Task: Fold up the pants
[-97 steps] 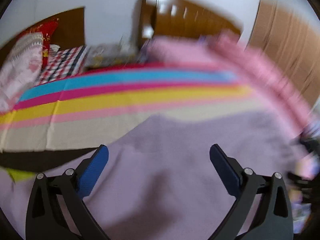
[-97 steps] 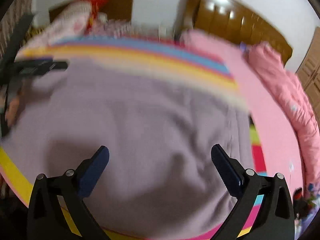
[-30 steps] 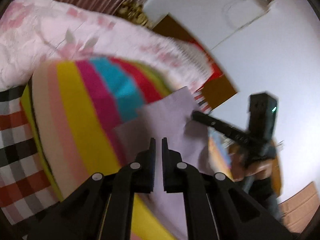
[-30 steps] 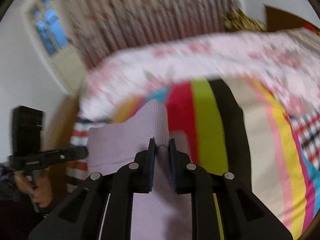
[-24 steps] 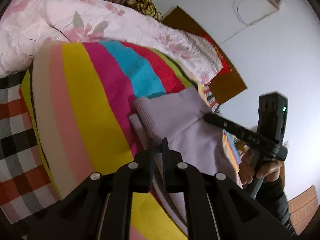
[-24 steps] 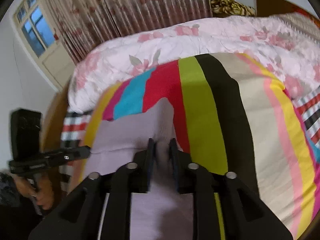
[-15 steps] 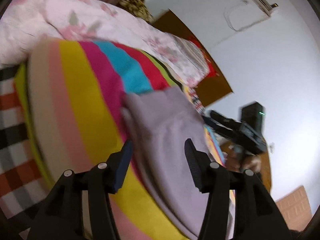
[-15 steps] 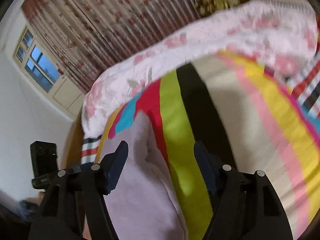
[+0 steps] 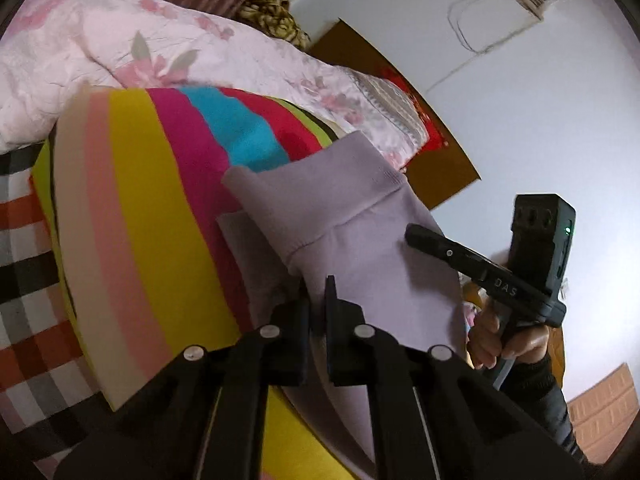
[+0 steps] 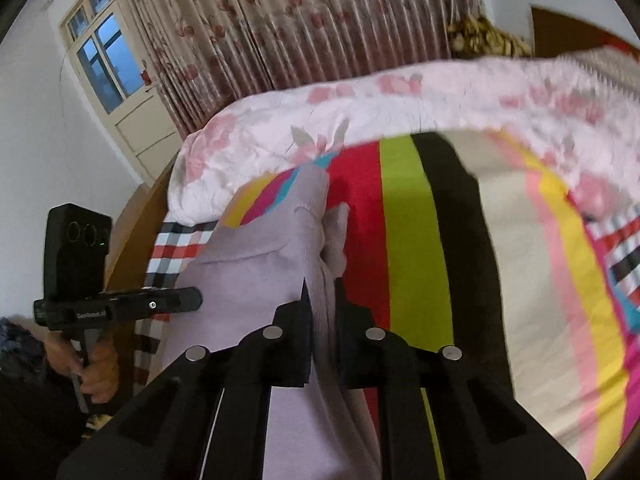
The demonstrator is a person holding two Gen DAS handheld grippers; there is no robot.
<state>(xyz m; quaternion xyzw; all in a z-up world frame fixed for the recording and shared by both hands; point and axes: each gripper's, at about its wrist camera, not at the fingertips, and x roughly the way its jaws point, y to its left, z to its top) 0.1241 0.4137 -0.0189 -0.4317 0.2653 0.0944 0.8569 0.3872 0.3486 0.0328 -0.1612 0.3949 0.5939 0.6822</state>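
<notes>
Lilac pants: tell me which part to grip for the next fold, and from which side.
Judging by their pose, grip the pants by the long side edges just below the ribbed cuff, one gripper per side, coming in low from the near end; there the stacked layers pinch together.

Left claw [image 9: 316,296] jaws just closed, right claw [image 10: 322,296] jaws just closed, both angled downward

Pants' [image 9: 360,248] lower part off-frame

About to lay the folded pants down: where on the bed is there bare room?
Bare striped blanket lies right of the lilac pants, up to the floral quilt. Left is crowded: the left gripper and the bed edge. Both grippers, right gripper too, pinch the pants.
</notes>
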